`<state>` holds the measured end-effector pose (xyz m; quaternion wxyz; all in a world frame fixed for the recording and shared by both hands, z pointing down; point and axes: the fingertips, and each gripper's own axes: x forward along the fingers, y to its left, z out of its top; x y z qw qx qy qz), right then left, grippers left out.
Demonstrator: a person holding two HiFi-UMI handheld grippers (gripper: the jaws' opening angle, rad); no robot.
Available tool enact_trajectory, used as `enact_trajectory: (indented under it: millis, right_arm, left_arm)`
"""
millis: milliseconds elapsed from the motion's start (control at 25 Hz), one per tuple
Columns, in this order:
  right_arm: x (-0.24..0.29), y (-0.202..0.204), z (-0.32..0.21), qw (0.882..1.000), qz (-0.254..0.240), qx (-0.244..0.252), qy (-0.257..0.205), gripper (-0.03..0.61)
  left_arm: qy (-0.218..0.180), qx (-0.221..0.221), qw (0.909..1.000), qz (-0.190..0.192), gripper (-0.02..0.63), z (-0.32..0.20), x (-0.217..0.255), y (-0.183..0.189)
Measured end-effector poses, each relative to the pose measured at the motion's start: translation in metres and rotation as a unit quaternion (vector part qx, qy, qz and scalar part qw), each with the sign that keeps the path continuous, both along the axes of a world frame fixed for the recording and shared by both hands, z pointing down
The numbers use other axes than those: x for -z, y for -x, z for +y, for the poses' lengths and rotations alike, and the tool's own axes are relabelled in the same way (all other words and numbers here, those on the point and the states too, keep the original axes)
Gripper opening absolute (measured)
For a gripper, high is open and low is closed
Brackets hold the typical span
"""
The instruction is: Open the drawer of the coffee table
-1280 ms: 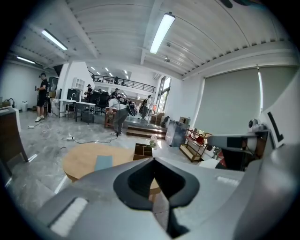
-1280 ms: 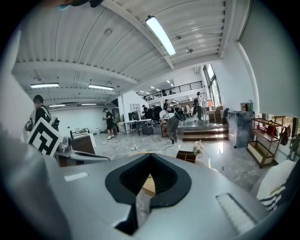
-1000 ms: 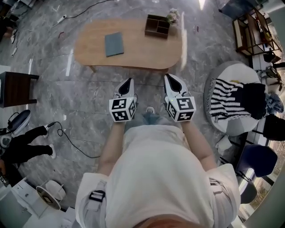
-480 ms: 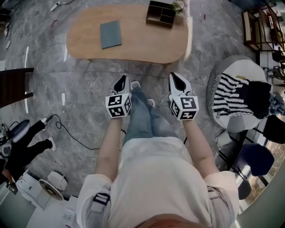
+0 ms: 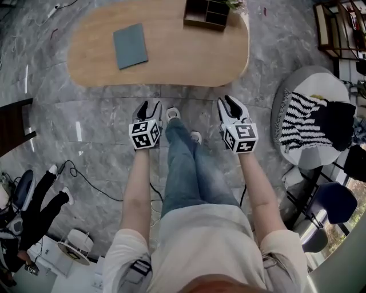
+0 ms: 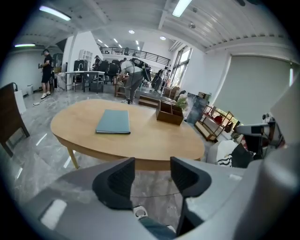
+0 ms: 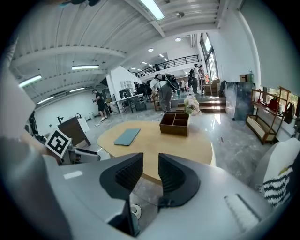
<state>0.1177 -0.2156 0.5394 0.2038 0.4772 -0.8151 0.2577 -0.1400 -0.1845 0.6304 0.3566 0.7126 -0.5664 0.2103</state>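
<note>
The oval wooden coffee table (image 5: 171, 63) fills the top of the head view, with its near edge just beyond both grippers. No drawer front shows in any view. My left gripper (image 5: 150, 106) and right gripper (image 5: 229, 102) hang side by side over the grey floor, short of the table's edge. The jaws of both are opening, and nothing is between them. In the left gripper view my left gripper (image 6: 152, 161) points at the table (image 6: 140, 140). In the right gripper view my right gripper (image 7: 150, 161) faces the table (image 7: 154, 140) too.
A blue-grey book (image 5: 130, 46) and a dark wooden organiser box (image 5: 209, 12) lie on the table. A round white pouf with a striped cloth (image 5: 309, 123) stands at the right, a dark side table (image 5: 14, 123) at the left. A black cable (image 5: 91, 177) runs across the floor.
Both grippers have sunk and come closer to the table's near edge. Their jaws were shut and now stand partly apart. The person's legs have stepped forward.
</note>
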Motion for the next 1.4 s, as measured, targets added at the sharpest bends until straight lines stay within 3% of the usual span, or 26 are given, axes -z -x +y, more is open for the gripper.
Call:
enact_trajectory:
  millis: [120, 400, 800, 920, 1120, 1400]
  right_arm:
    - [-0.045, -0.009, -0.011, 1.000, 0.009, -0.009, 0.019, 0.141]
    - [-0.142, -0.021, -0.018, 0.996, 0.048, -0.017, 0.073, 0.259]
    - [-0.245, -0.032, -0.030, 0.990, 0.081, -0.013, 0.113, 0.342]
    - [-0.262, -0.034, -0.034, 0.990, 0.089, -0.009, 0.113, 0.362]
    - [-0.284, -0.040, -0.038, 0.987, 0.096, -0.024, 0.125, 0.408]
    - [-0.295, -0.039, -0.047, 0.988, 0.087, -0.017, 0.127, 0.386]
  left_arm:
    - [0.031, -0.020, 0.9993, -0.003, 0.319, -0.007, -0.047, 0.004]
    - [0.057, -0.087, 0.9941, -0.033, 0.393, -0.025, -0.128, 0.012]
    - [0.049, -0.131, 0.9898, -0.028, 0.517, -0.074, -0.195, 0.018]
    - [0.041, -0.151, 0.9870, -0.038, 0.520, -0.082, -0.204, 0.014]
    - [0.029, -0.125, 0.9917, -0.013, 0.520, -0.093, -0.206, 0.015]
    - [0.027, -0.106, 0.9940, 0.012, 0.514, -0.095, -0.201, 0.010]
